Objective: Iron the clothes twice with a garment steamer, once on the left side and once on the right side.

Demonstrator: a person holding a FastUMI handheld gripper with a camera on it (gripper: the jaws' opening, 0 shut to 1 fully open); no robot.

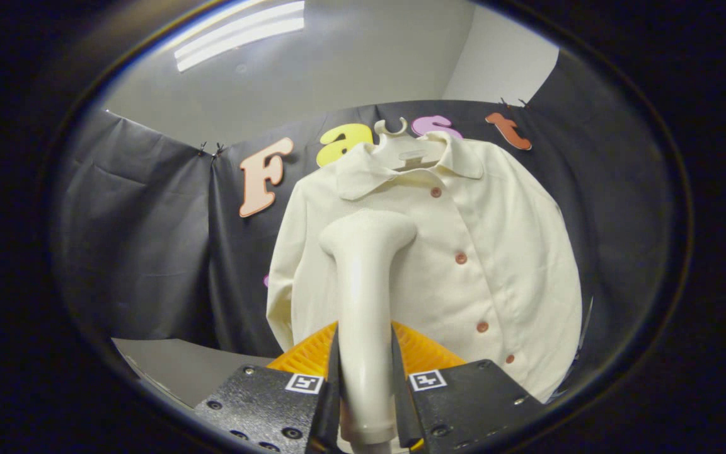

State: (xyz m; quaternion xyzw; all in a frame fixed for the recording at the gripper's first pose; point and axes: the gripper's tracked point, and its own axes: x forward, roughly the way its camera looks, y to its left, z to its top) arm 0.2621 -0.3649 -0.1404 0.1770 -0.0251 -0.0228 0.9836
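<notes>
A cream button-up shirt with reddish buttons hangs on a pale hanger against the black cloth wall. My gripper is shut on the handle of a cream garment steamer, both fingers pressing its sides. The steamer stands upright between the fingers, and its head lies in front of the shirt's left chest, just below the collar. Whether the head touches the fabric cannot be told. The steamer hides part of the shirt's left front.
A grey table surface lies low to the left of the fingers. The black cloth wall runs behind the shirt, with a white room wall and a ceiling light above it.
</notes>
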